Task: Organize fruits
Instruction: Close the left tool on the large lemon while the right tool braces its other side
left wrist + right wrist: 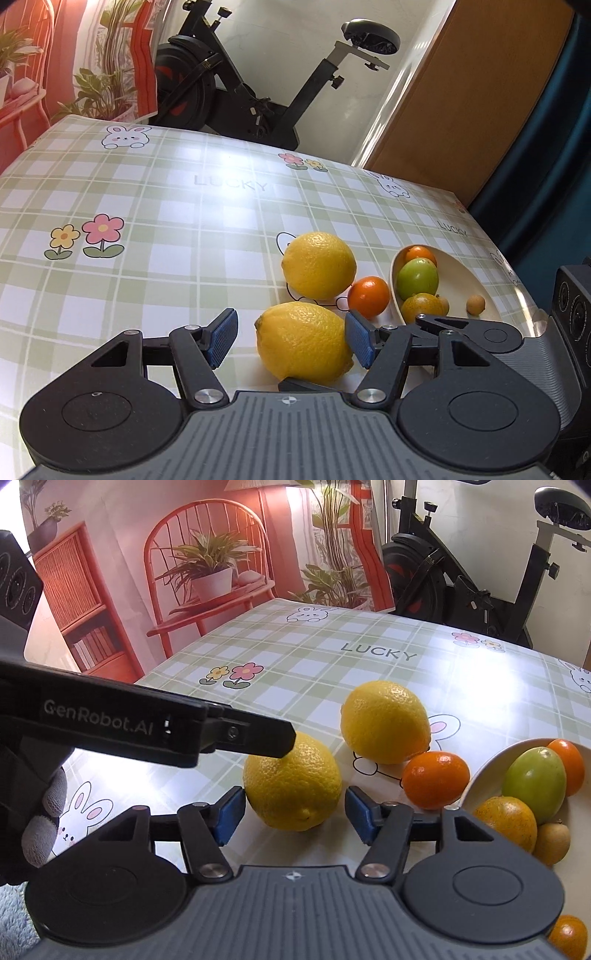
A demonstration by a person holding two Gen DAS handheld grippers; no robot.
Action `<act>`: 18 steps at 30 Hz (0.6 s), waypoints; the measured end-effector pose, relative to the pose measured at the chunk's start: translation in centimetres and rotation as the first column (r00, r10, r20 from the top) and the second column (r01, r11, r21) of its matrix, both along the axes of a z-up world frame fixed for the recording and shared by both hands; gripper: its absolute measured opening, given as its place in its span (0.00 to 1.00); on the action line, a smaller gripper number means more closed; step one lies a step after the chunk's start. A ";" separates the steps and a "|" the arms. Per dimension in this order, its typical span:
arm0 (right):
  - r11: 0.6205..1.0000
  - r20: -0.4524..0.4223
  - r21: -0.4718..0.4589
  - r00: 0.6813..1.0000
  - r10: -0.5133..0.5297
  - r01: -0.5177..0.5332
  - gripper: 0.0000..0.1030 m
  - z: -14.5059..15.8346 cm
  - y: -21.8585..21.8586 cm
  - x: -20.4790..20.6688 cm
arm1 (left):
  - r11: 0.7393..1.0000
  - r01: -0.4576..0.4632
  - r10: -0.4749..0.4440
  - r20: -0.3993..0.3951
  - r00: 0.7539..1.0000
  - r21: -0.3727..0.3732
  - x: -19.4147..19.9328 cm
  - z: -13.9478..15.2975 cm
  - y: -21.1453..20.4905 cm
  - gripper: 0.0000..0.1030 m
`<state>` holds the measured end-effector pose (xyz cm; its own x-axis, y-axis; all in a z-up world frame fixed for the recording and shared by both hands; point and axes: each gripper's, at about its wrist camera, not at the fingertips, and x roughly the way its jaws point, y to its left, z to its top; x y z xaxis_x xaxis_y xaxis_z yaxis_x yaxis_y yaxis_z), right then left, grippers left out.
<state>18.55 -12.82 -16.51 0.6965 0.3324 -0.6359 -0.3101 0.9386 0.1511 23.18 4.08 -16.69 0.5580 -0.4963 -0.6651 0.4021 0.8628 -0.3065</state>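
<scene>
Left gripper (291, 338) open over near lemon (303, 341); right pad touches it. Second lemon (318, 265) and tangerine (368, 297) behind. Bowl (461, 269) near table's (166, 206) right edge holds fruit.

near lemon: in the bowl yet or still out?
Out. The near lemon lies on the tablecloth, left of the bowl, between the open left gripper fingers.

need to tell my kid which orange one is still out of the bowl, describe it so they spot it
On the checked tablecloth, find the cream bowl of fruit. Just outside its rim, beside the far lemon, sits a small orange citrus. It alone is orange, round and on the cloth.
</scene>
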 end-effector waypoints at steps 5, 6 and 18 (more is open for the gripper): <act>1.000 0.004 0.011 1.000 -0.008 0.008 0.57 0.0 -0.1 -0.2 | 1.000 0.015 -0.015 -0.022 1.000 -0.008 0.1 -0.6 -0.4 0.65; 1.000 0.005 0.015 1.000 -0.010 0.010 0.57 0.0 -0.2 -0.3 | 1.000 0.017 -0.017 -0.021 1.000 -0.006 0.0 -0.7 -0.6 0.65; 0.998 0.013 0.059 0.999 -0.035 0.034 0.55 0.2 -0.9 -1.6 | 0.997 0.037 -0.038 0.024 0.999 0.067 -1.4 -0.3 -1.7 0.61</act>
